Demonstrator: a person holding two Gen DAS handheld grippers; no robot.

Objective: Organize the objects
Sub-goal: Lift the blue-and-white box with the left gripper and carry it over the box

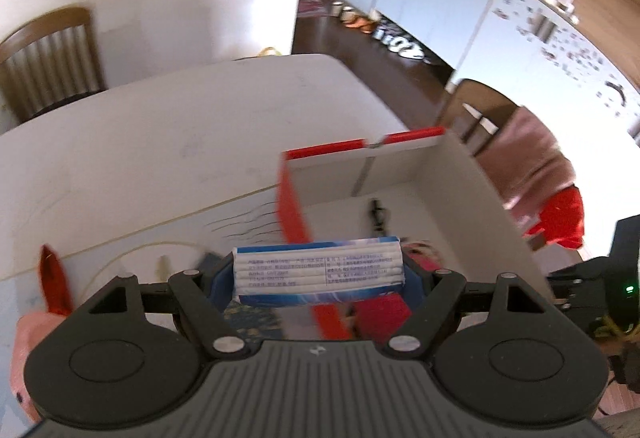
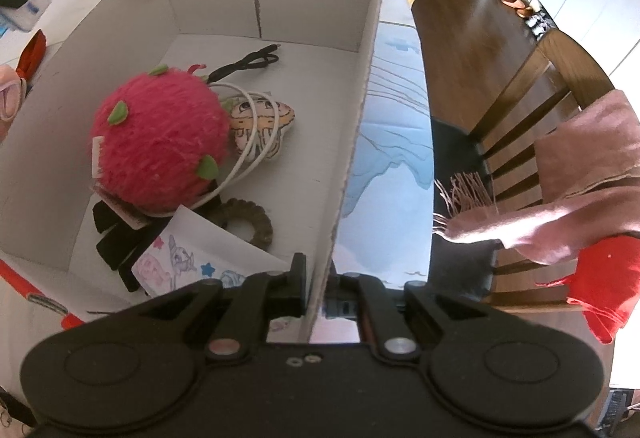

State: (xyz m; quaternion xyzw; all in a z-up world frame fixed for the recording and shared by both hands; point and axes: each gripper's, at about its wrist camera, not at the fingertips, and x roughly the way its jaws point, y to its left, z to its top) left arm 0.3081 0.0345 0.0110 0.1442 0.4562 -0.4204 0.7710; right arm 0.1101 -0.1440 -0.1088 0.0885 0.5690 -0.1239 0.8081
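Nearest the left wrist camera, the left gripper carried a blue-and-white pack, its jaws spread wide and pinching the pack by its ends, close to the near wall of the white cardboard box. A good placement probably meant clearing that red-edged rim first, then lowering the pack onto bare floor beside the pink plush ball. The right gripper steadied the box, jaws pressed together on its side wall near the worktop's right edge. Beyond lay the pale worktop, wooden chairs, dark floorboards and white cabinets.
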